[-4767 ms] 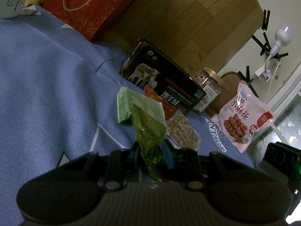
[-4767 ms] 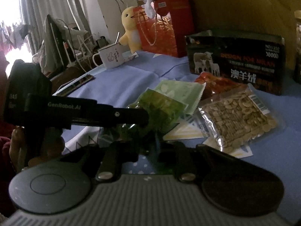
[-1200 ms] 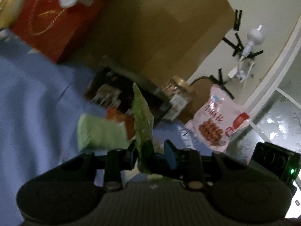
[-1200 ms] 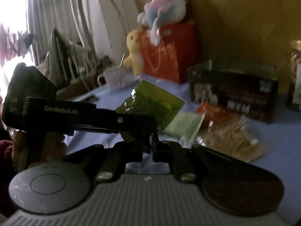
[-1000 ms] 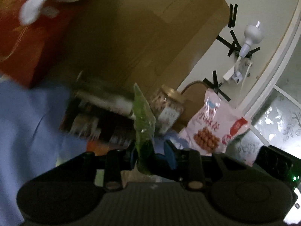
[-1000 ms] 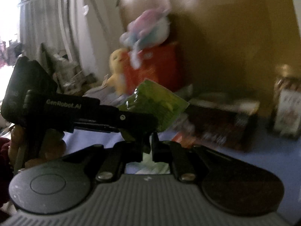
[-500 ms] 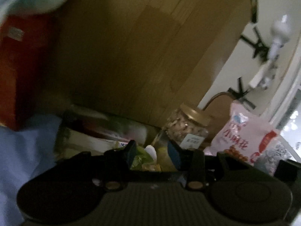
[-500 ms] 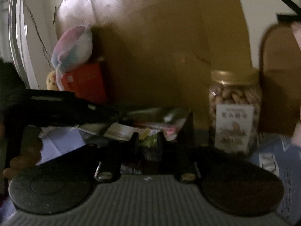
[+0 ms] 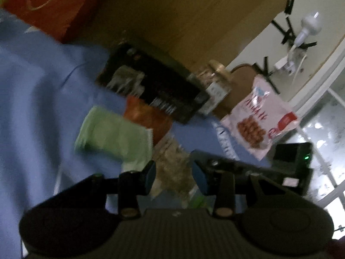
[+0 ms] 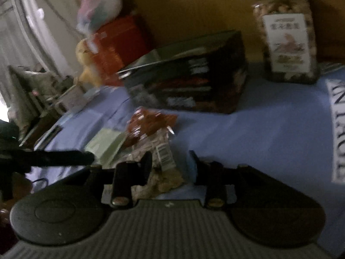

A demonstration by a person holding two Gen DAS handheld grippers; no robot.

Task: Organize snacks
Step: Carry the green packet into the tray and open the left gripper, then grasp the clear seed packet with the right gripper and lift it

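Observation:
A clear packet of seeds (image 9: 172,168) (image 10: 163,161) lies on the blue cloth (image 9: 38,99). My left gripper (image 9: 174,176) hangs open just over it, blue pads on either side and not touching. My right gripper (image 10: 169,167) is over the same packet from the other side. Its jaws are opening and the pads do not press on anything. An orange packet (image 9: 146,118) (image 10: 151,123) and a light green packet (image 9: 114,138) (image 10: 105,144) lie beside the seeds. Behind them stands the black box (image 9: 151,86) (image 10: 189,82) with its lid flap up; its inside is hidden.
A nut jar (image 10: 284,36) (image 9: 215,79) and a pink snack bag (image 9: 261,116) stand right of the box against a wooden board (image 9: 183,17). A red gift bag (image 9: 49,2) (image 10: 116,43) with a plush toy (image 10: 97,10) stands to the left. Each gripper shows at the edge of the other's view.
The dark green packet that both grippers held is gone from them. Both grippers have opened and come down from over the black box to the seed packet.

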